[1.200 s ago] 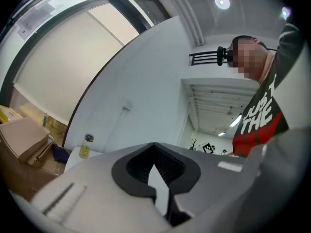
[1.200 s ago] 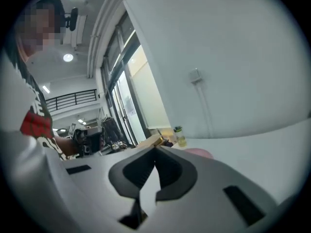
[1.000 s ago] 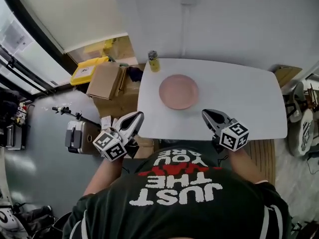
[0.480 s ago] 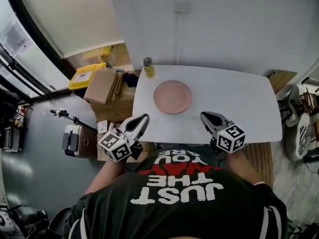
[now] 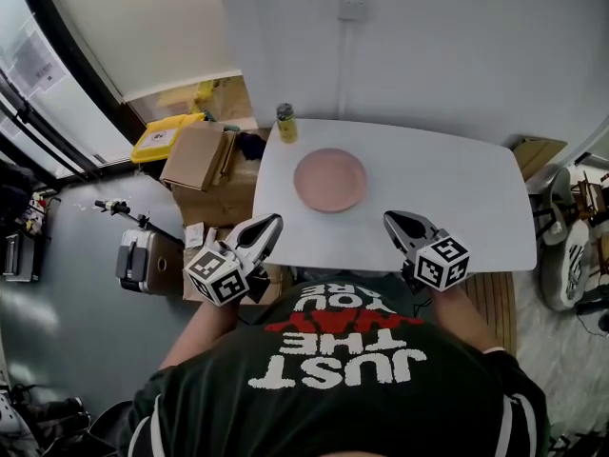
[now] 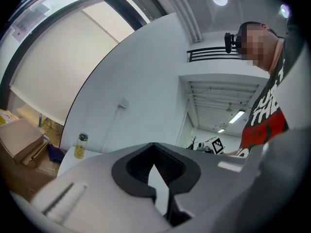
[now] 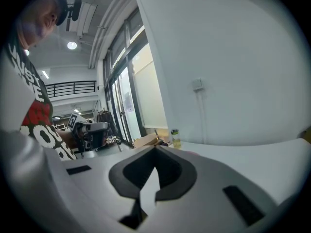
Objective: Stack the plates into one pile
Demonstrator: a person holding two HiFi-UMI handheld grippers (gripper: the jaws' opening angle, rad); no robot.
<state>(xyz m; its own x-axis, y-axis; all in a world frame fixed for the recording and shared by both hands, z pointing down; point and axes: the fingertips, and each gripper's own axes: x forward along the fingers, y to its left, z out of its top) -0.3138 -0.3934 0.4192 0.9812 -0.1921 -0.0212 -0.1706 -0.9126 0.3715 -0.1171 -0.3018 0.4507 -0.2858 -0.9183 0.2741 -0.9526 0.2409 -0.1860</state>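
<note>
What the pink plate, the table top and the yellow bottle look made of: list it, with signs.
Pink plate: probably ceramic or melamine, matte; even colour, no glare.
Table top: perhaps white laminate or painted board; smooth, uniform, no grain.
Bottle: likely clear plastic or glass; body looks translucent yellow, with a dark cap.

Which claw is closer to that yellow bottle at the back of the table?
Left. The left claw is by the table's near-left corner, on the same side as the bottle; the right claw is at the near edge, further right.
</note>
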